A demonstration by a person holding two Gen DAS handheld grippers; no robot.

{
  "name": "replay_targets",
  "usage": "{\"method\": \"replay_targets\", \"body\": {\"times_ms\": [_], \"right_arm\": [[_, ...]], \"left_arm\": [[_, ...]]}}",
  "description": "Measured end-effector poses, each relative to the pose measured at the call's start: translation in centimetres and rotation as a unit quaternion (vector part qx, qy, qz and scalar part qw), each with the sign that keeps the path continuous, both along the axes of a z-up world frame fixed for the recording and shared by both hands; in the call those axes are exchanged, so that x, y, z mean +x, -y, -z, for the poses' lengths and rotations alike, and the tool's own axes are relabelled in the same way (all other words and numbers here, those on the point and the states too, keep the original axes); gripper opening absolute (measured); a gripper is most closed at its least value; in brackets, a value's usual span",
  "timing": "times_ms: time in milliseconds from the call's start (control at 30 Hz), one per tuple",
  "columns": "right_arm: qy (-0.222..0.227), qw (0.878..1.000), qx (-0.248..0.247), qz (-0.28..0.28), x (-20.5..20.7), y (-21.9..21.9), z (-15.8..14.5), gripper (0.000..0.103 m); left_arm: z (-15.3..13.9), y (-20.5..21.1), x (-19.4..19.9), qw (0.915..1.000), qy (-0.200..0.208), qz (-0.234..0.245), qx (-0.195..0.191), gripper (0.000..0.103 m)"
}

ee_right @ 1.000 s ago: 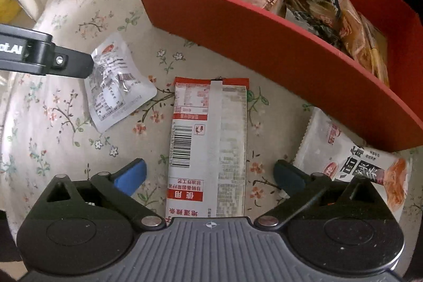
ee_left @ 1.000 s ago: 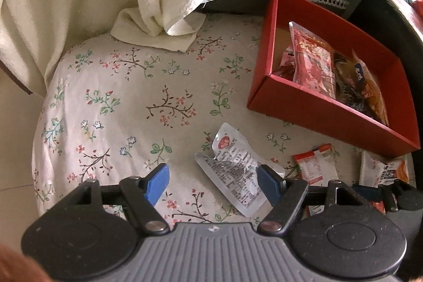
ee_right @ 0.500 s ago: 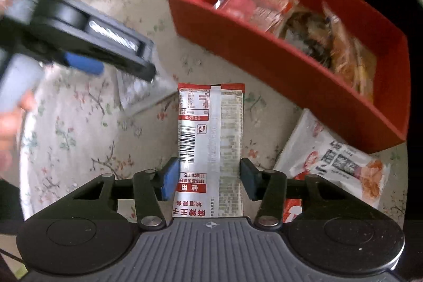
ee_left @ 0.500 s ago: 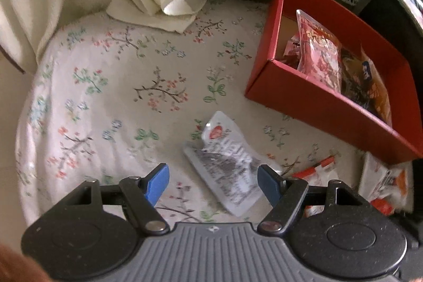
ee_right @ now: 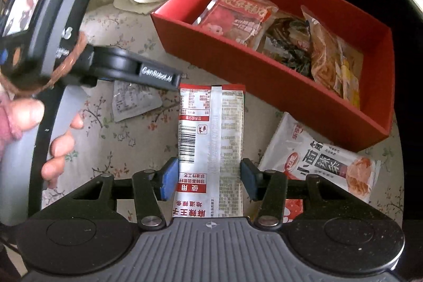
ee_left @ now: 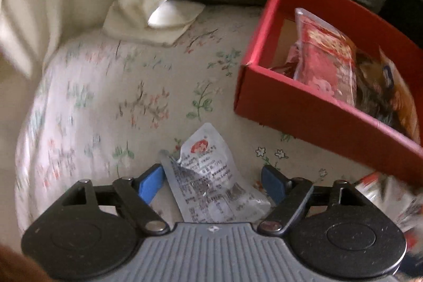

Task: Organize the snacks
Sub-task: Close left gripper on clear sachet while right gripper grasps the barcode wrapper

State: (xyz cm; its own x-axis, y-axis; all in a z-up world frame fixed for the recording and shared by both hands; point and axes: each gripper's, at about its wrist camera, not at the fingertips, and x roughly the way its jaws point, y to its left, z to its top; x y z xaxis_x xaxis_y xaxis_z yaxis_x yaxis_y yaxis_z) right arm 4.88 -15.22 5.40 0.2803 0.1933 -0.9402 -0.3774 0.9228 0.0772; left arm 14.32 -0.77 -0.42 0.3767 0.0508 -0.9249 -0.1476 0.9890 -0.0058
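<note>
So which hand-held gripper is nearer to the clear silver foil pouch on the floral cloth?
Left. The left hand-held gripper straddles the clear silver foil pouch, jaws open; the right hand-held gripper grips a red-and-white packet beside it.

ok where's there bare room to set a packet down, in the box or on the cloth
The red box is bare only at its far right end, past the orange packet. The floral cloth is free between the cream towel and the silver pouch. It is crowded below the box's near wall.
</note>
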Motion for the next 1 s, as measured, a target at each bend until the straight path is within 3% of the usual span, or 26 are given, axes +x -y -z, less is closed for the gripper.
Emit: {"method": "replay_targets", "body": {"times_ms": [167, 267, 400, 533, 700, 767, 867, 933, 1000], "right_arm": [[0.001, 1.0, 0.001, -0.006, -0.2, 0.2, -0.3, 0.059], [-0.001, 1.0, -0.003, -0.013, -0.4, 0.1, -0.1, 0.059], [-0.002, 1.0, -0.004, -0.012, -0.5, 0.0, -0.1, 0.06], [-0.001, 1.0, -0.003, -0.011, -0.1, -0.5, -0.1, 0.059], [-0.017, 1.0, -0.016, -0.007, 0.3, -0.8, 1.3, 0.059], [-0.025, 1.0, -0.017, -0.003, 0.3, -0.8, 1.8, 0.06], [-0.032, 0.999, -0.017, -0.005, 0.1, -1.4, 2.6, 0.06], [-0.03, 0.999, -0.03, -0.005, 0.0, -1.9, 3.3, 0.063], [-0.027, 0.999, -0.036, -0.005, 0.0, -2.3, 3.9, 0.065]], "left_arm": [[-0.4, -0.4, -1.3, 0.9986, -0.018, 0.049, -0.003, 0.062], [-0.5, -0.7, -2.7, 0.996, -0.028, 0.085, 0.008, 0.061], [-0.9, -2.8, -4.5, 0.9974, -0.035, 0.061, -0.014, 0.059], [-0.8, -4.6, -4.4, 0.998, -0.03, 0.017, -0.053, 0.068], [0.0, -3.5, -3.5, 0.9988, -0.031, 0.025, -0.029, 0.081], [0.3, -2.7, -3.7, 0.9989, -0.029, 0.036, -0.007, 0.083], [0.3, -2.8, -3.9, 0.9993, -0.019, 0.032, -0.006, 0.082], [0.1, -2.7, -4.1, 0.9993, -0.011, 0.034, -0.004, 0.072], [-0.7, -2.1, -4.5, 0.999, -0.001, 0.045, 0.001, 0.047]]}}
